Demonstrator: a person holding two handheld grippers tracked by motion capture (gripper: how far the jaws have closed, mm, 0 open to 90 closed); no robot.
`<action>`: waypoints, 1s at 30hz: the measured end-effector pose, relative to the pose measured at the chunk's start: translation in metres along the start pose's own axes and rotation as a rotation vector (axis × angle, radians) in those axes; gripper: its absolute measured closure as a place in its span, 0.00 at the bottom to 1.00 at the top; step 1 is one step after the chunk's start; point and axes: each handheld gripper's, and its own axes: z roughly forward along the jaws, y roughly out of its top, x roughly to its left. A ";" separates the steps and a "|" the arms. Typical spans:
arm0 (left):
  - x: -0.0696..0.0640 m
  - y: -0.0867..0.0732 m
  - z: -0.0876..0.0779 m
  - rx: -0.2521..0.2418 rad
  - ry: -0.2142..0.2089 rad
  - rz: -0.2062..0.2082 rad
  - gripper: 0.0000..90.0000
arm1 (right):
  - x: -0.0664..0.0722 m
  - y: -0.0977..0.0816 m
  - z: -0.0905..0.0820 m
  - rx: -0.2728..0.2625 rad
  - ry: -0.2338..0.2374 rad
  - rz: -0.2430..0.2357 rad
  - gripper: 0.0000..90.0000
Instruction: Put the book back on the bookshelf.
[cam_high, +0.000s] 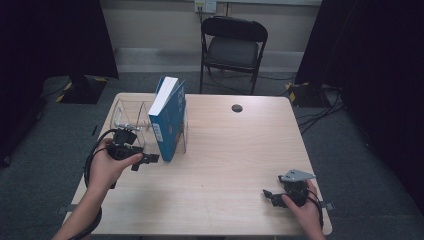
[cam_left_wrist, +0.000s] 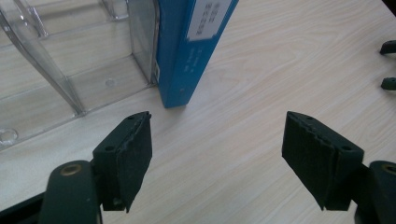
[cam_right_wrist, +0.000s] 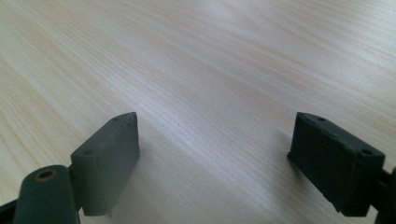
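A blue book (cam_high: 169, 119) stands upright in the right end of a clear plastic rack (cam_high: 127, 112) at the table's left. In the left gripper view the book's spine (cam_left_wrist: 187, 46) rises just ahead, with the rack's clear dividers (cam_left_wrist: 70, 70) to its left. My left gripper (cam_high: 146, 159) (cam_left_wrist: 218, 119) is low over the table just in front of the book, open, with nothing between its jaws. My right gripper (cam_high: 269, 195) (cam_right_wrist: 215, 116) rests near the front right of the table, open over bare wood.
The light wooden table (cam_high: 230, 150) has a round cable hole (cam_high: 237, 108) near its far edge. A black folding chair (cam_high: 232, 47) stands behind it. Dark curtains hang at both sides, and cables lie on the floor at the right (cam_high: 320, 107).
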 end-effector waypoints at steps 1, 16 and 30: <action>0.001 -0.002 0.001 0.002 -0.002 0.004 0.27 | 0.000 0.000 0.000 0.000 0.000 0.000 0.16; 0.008 -0.026 0.022 0.011 -0.022 0.021 0.25 | 0.000 0.000 0.000 0.000 0.000 0.000 0.16; 0.015 -0.043 0.035 0.005 -0.033 0.005 0.25 | 0.000 0.000 0.000 0.000 0.000 0.000 0.16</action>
